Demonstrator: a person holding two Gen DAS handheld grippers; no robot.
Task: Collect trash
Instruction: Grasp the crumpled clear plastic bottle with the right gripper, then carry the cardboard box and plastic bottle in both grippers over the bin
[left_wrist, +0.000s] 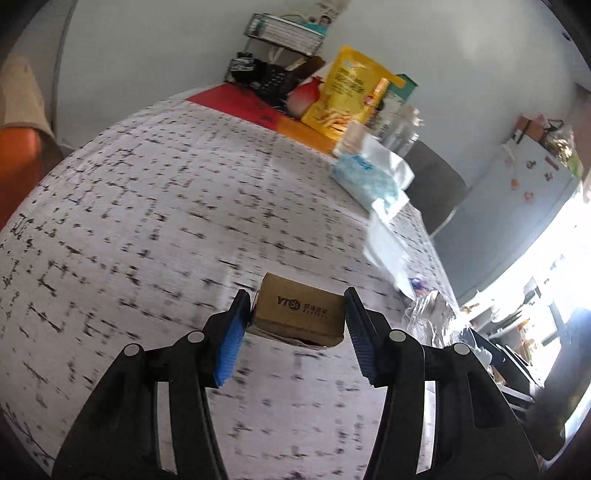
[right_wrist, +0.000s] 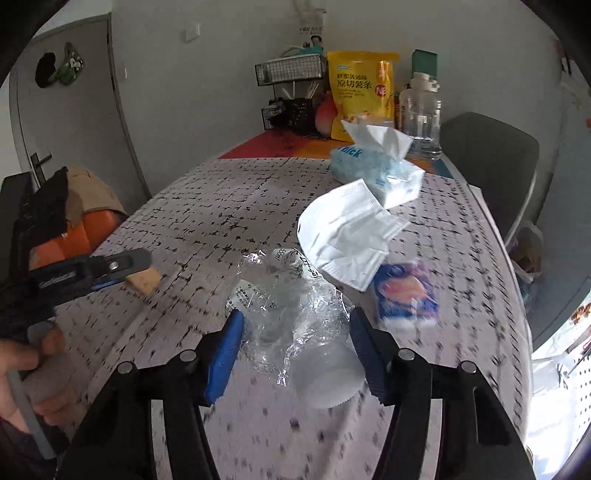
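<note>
Cardboard box (left_wrist: 300, 312) clamped in left gripper (left_wrist: 295, 317); right gripper (right_wrist: 295, 339) unclosed around plastic wrap (right_wrist: 284, 310) on speckled tablecloth (right_wrist: 221, 206).

Crumpled plastic wrap (right_wrist: 291, 314) between gripper (right_wrist: 295, 325) fingers

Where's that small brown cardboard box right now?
The small brown cardboard box sits clamped between the left gripper's fingers, over the patterned tablecloth, left of the crumpled clear plastic.

Light: daylight from my lower right, blown out white in both views.
Blur: tablecloth (left_wrist: 147, 221) pattern smeared; blue packet (right_wrist: 406, 295) soft.
Distortion: strong fisheye curvature, dark corners.
Shadows: faint.
</note>
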